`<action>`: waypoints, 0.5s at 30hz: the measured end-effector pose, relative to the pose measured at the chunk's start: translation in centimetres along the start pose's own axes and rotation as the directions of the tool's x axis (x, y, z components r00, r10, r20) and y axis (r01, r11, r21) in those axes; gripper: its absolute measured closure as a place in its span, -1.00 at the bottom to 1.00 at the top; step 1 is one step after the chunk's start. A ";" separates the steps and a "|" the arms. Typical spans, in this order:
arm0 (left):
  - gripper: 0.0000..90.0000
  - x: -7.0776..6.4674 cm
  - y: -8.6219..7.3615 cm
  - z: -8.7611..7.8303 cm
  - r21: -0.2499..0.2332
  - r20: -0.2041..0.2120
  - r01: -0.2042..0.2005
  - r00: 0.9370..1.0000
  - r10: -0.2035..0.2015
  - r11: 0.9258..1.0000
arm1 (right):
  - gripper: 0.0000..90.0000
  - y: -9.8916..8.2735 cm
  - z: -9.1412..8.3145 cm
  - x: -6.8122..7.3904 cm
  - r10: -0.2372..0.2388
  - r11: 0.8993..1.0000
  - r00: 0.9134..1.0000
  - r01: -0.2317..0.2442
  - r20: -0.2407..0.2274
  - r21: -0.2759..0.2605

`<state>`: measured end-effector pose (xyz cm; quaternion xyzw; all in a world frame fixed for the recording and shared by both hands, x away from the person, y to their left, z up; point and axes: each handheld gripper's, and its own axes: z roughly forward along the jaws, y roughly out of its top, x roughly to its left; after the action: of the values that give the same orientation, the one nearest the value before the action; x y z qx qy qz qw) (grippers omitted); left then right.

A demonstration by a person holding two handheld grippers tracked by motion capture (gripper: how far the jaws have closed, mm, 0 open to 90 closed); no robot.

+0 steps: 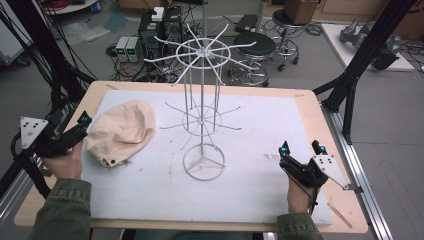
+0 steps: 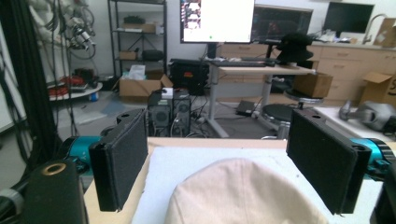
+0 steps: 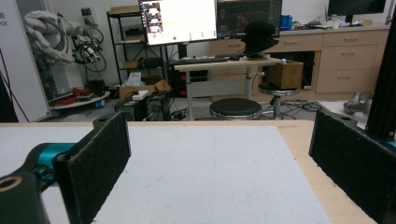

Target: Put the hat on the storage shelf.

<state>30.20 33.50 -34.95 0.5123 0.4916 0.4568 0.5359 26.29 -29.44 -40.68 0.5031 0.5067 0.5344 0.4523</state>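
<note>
A beige cloth cap (image 1: 122,131) lies crown-up on the left part of the white mat (image 1: 260,120). A white wire rack (image 1: 202,100) with radiating hooks stands on its ring base at the mat's middle. My left gripper (image 1: 82,129) is open at the cap's left edge. In the left gripper view the cap (image 2: 243,193) sits low between the wide-apart pads (image 2: 122,161) of the left gripper (image 2: 219,140). My right gripper (image 1: 301,147) rests open on the mat's right front. In the right gripper view the right gripper (image 3: 219,140) has only bare mat (image 3: 210,163) between its jaws.
The wooden table edge (image 1: 320,115) borders the mat. Black frame posts (image 1: 360,60) rise at the right and left sides. Stools (image 1: 255,47) and computer boxes (image 1: 150,30) stand on the floor beyond the far edge.
</note>
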 end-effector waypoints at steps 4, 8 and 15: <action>-0.55 0.0 0.6 0.9 0.001 -0.005 0.003 1.000 -0.003 1.000 | -0.90 0.0 0.1 0.1 -0.003 1.000 1.000 0.003 -0.002 0.006; -0.55 0.0 1.0 1.7 0.008 -0.007 -0.007 1.000 0.007 1.000 | -0.90 0.0 0.1 0.1 -0.005 1.000 1.000 0.005 0.001 0.007; -0.56 0.0 1.1 2.9 0.030 0.001 -0.016 1.000 0.016 0.999 | -0.90 -0.1 0.1 0.1 -0.012 1.000 1.000 0.012 0.000 0.005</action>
<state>33.05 33.30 -33.86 0.5243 0.4943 0.4533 0.5246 26.42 -29.31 -40.72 0.5012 0.5112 0.5303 0.4541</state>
